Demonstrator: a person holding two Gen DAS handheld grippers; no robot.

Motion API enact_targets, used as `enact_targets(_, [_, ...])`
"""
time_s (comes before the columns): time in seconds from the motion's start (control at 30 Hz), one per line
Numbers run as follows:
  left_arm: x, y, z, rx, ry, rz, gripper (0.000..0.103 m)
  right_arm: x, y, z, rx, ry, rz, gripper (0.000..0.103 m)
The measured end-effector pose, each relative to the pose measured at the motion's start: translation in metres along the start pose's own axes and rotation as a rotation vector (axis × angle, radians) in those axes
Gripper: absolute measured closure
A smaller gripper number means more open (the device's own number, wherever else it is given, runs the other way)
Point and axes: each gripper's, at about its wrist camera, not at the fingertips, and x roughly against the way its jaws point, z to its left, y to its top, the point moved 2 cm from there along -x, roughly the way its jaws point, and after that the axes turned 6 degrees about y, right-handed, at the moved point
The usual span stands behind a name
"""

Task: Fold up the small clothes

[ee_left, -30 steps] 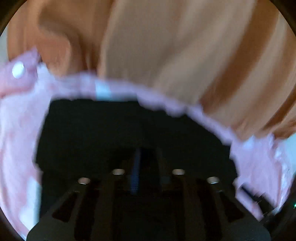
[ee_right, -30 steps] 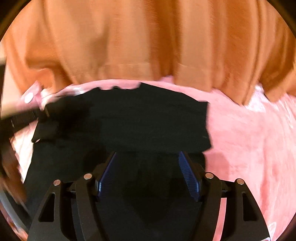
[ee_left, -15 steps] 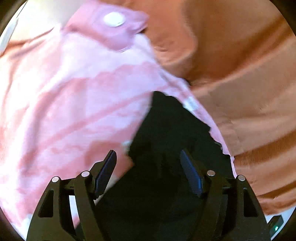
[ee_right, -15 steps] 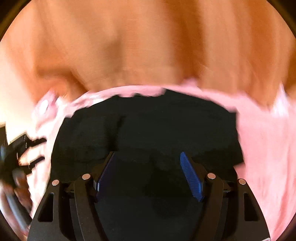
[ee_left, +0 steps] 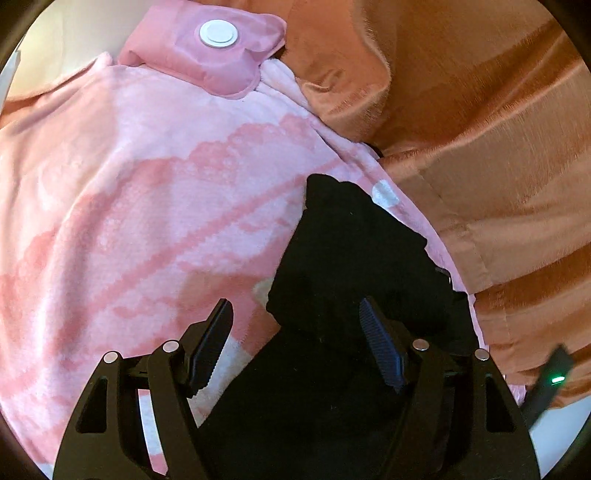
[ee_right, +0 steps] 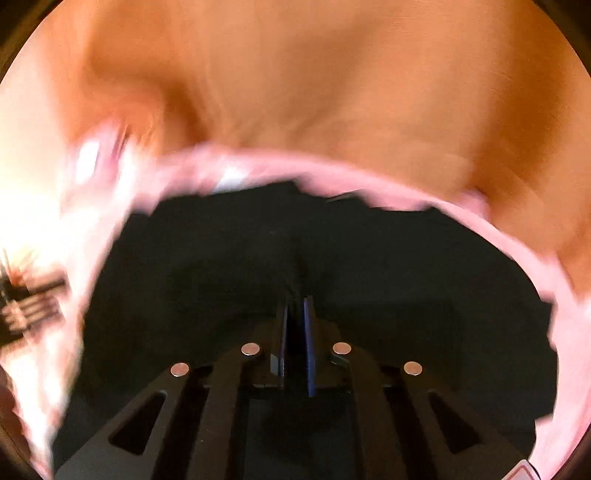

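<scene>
A small black garment (ee_left: pixel 354 266) lies on a pink patterned blanket (ee_left: pixel 129 206). My left gripper (ee_left: pixel 295 325) is open just above the garment's left edge, its right finger over the black cloth, its left finger over the blanket. In the blurred right wrist view, my right gripper (ee_right: pixel 295 314) is shut on a pinch of the black garment (ee_right: pixel 258 258), which fills the lower part of that view.
An orange curtain-like cloth (ee_left: pixel 480 129) hangs along the blanket's far right edge and fills the top of the right wrist view (ee_right: pixel 332 92). A pink pouch with a white round cap (ee_left: pixel 218 33) lies at the blanket's far end.
My left gripper opened and let go of the garment, then swung left. My right gripper closed on the black garment and is moving, blurring its view.
</scene>
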Motion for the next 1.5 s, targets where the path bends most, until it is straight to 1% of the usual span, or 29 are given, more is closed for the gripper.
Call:
enact_targets(0.07, [-0.001,-0.004,-0.003,-0.009,-0.014,0.023,0.034,0.032,-0.006,-0.046,-0.178,0.032,-0.032,0.096])
enact_targets(0.1, [-0.003,-0.008,-0.005,-0.010,-0.027,0.043,0.034,0.043,-0.015,-0.065,-0.231,0.015,-0.024,0.094])
enact_targets(0.13, [-0.004,-0.012,-0.007,-0.010,-0.041,0.060,0.034,0.050,-0.025,-0.079,-0.264,0.002,-0.010,0.088])
enact_targets(0.23, [-0.010,-0.025,-0.012,0.023,-0.107,0.120,0.034,0.065,-0.060,-0.112,-0.315,0.006,0.051,0.083])
enact_targets(0.27, [-0.013,-0.029,-0.014,0.033,-0.124,0.140,0.034,0.065,-0.063,-0.119,-0.339,0.004,0.053,0.072])
enact_targets(0.3, [-0.018,-0.035,-0.017,0.045,-0.140,0.169,0.034,0.064,-0.065,-0.124,-0.376,0.016,0.048,0.067])
enact_targets(0.33, [-0.021,-0.039,-0.018,0.060,-0.156,0.187,0.034,0.061,-0.063,-0.130,-0.418,0.055,0.035,0.060])
enact_targets(0.37, [-0.023,-0.042,-0.018,0.081,-0.172,0.205,0.034,0.058,-0.061,-0.134,-0.458,0.102,0.019,0.056])
enact_targets(0.5, [-0.039,-0.053,-0.018,0.215,-0.264,0.299,0.034,0.048,-0.057,-0.136,-0.485,0.131,0.016,0.053])
enact_targets(0.57, [-0.046,-0.051,-0.019,0.234,-0.259,0.287,0.034,0.047,-0.054,-0.138,-0.488,0.128,0.008,0.053])
enact_targets(0.63, [-0.048,-0.043,-0.023,0.225,-0.238,0.229,0.035,0.049,-0.051,-0.145,-0.518,0.138,-0.004,0.053])
enact_targets(0.7, [-0.048,-0.036,-0.030,0.193,-0.213,0.182,0.041,0.048,-0.046,-0.152,-0.519,0.132,-0.019,0.053])
enact_targets(0.73, [-0.050,-0.030,-0.033,0.164,-0.197,0.143,0.051,0.048,-0.045,-0.154,-0.506,0.122,-0.018,0.057])
enact_targets(0.77, [-0.052,-0.025,-0.034,0.143,-0.187,0.121,0.069,0.046,-0.042,-0.154,-0.471,0.100,-0.008,0.079])
enact_targets(0.8, [-0.055,-0.020,-0.035,0.129,-0.180,0.106,0.083,0.044,-0.038,-0.150,-0.425,0.072,0.008,0.097])
enact_targets(0.83, [-0.055,-0.015,-0.034,0.121,-0.178,0.092,0.099,0.048,-0.033,-0.143,-0.389,0.058,-0.005,0.096])
enact_targets(0.87, [-0.052,-0.010,-0.032,0.123,-0.182,0.069,0.100,0.057,-0.024,-0.133,-0.363,0.095,-0.050,0.096])
enact_targets(0.93, [-0.031,0.006,-0.032,0.121,-0.208,-0.023,0.100,0.082,-0.006,-0.115,-0.336,0.223,-0.156,0.097])
enact_targets(0.97, [-0.021,0.013,-0.032,0.109,-0.196,-0.069,0.100,0.103,0.006,-0.104,-0.318,0.325,-0.247,0.097])
enact_targets(1.0, [-0.011,0.019,-0.031,0.089,-0.177,-0.119,0.100,0.115,0.011,-0.098,-0.287,0.363,-0.300,0.098])
enact_targets(1.03, [-0.011,0.022,-0.030,0.074,-0.161,-0.126,0.100,0.116,0.011,-0.098,-0.245,0.309,-0.298,0.098])
enact_targets(1.07, [-0.016,0.022,-0.028,0.061,-0.147,-0.108,0.100,0.103,0.005,-0.105,-0.237,0.252,-0.249,0.098])
enact_targets(1.17, [-0.049,0.008,-0.018,0.047,-0.087,0.020,0.100,0.039,-0.038,-0.153,-0.342,0.067,-0.005,0.098])
enact_targets(1.23, [-0.057,-0.002,-0.011,0.065,-0.062,0.063,0.100,0.037,-0.045,-0.159,-0.397,0.085,-0.003,0.098])
enact_targets(1.33, [-0.046,0.004,-0.010,0.035,-0.058,0.038,0.100,0.075,-0.014,-0.130,-0.298,0.160,-0.114,0.098])
enact_targets(1.37, [-0.043,0.006,-0.008,0.030,-0.055,0.034,0.100,0.078,-0.012,-0.129,-0.298,0.164,-0.121,0.098])
enact_targets(1.43, [-0.051,0.006,0.002,0.050,-0.075,0.085,0.100,0.065,-0.024,-0.143,-0.336,0.131,-0.073,0.099])
enact_targets(1.47, [-0.056,0.003,0.004,0.061,-0.087,0.104,0.099,0.044,-0.043,-0.161,-0.372,0.075,0.014,0.099])
enact_targets(1.5, [-0.057,0.001,0.006,0.066,-0.104,0.100,0.099,0.038,-0.053,-0.167,-0.395,0.105,0.001,0.102])
